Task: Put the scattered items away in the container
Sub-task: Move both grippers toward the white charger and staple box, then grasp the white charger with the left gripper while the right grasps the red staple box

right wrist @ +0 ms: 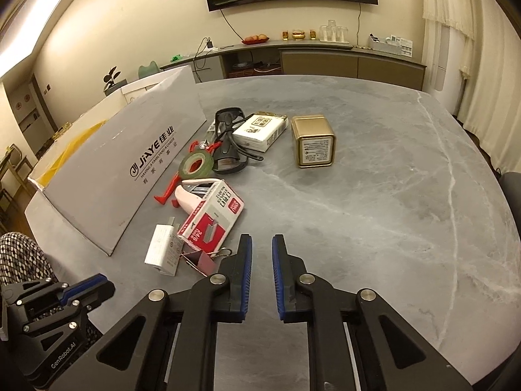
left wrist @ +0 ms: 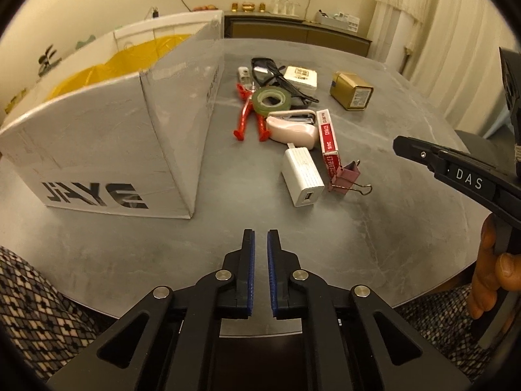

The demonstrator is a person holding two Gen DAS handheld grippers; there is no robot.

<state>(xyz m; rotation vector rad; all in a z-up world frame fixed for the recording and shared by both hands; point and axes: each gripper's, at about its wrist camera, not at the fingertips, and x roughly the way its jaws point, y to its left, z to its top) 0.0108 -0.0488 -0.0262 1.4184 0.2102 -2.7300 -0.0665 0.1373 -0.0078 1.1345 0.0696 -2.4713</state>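
A white cardboard box (left wrist: 107, 137) with a yellow liner stands at the left of the grey table; it also shows in the right wrist view (right wrist: 130, 163). Right of it lie a white charger (left wrist: 302, 176), pink binder clip (left wrist: 346, 176), red staple box (left wrist: 327, 137), pink stapler (left wrist: 293, 127), green tape roll (left wrist: 272, 97), red-handled pliers (left wrist: 249, 114), black glasses (left wrist: 276, 75), white packet (left wrist: 301, 76) and gold tin (left wrist: 351, 91). My left gripper (left wrist: 261, 238) hovers near the front edge, slightly open and empty. My right gripper (right wrist: 262, 244) is slightly open and empty, just right of the binder clip (right wrist: 203, 262).
The table (right wrist: 374, 211) stretches out to the right of the pile and behind the tin (right wrist: 314, 141). A sideboard (right wrist: 325, 62) with glasses and ornaments runs along the far wall. The person's patterned clothing (left wrist: 35, 306) is at the near table edge.
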